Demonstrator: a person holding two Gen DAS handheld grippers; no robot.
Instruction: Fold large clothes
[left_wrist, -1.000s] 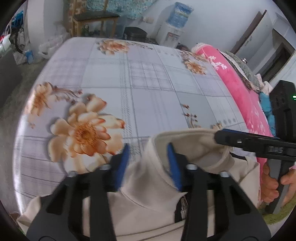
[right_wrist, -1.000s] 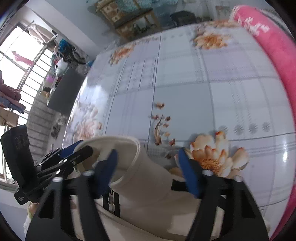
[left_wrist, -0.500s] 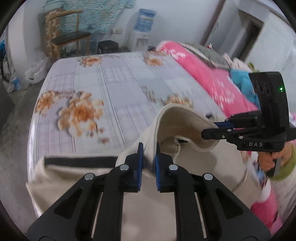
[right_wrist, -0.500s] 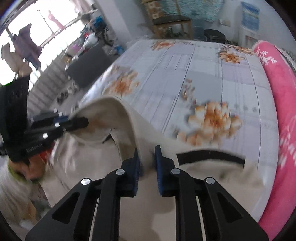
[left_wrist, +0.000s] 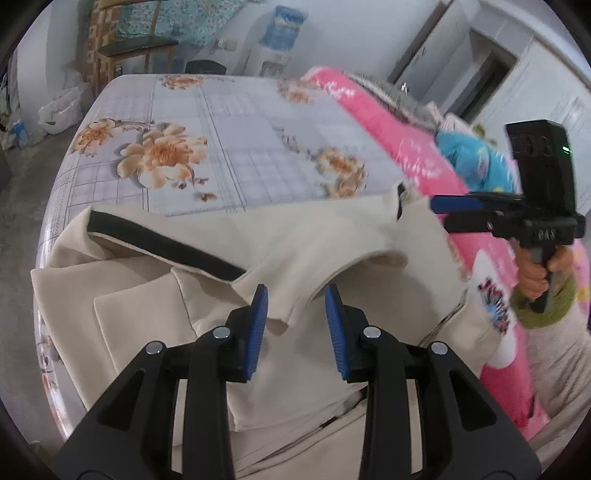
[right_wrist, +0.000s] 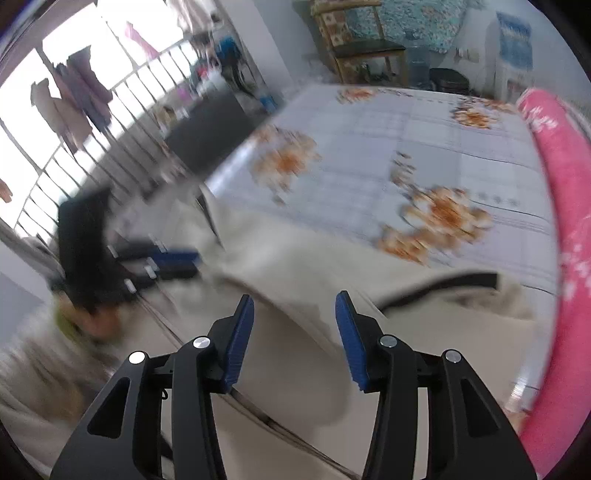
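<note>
Each view is taken from a wrist camera looking forward and downward along its own black fingers with blue pads. The left gripper (left_wrist: 295, 325) is seen close above the cream garment (left_wrist: 295, 240), facing the pink blanket (left_wrist: 388, 122). The right gripper (right_wrist: 295, 332) is seen equally near, blurred. The floral bed sheet (left_wrist: 221, 122), garment and opposite gripper are shared by both views.

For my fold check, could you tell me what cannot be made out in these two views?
- Right wrist view: the left gripper and the hand under it are smeared by motion blur.
- Both views: the garment's near end is cut off by the bottom edge, behind the fingers.
- Left wrist view: the print is unreadable, blurred.
</note>
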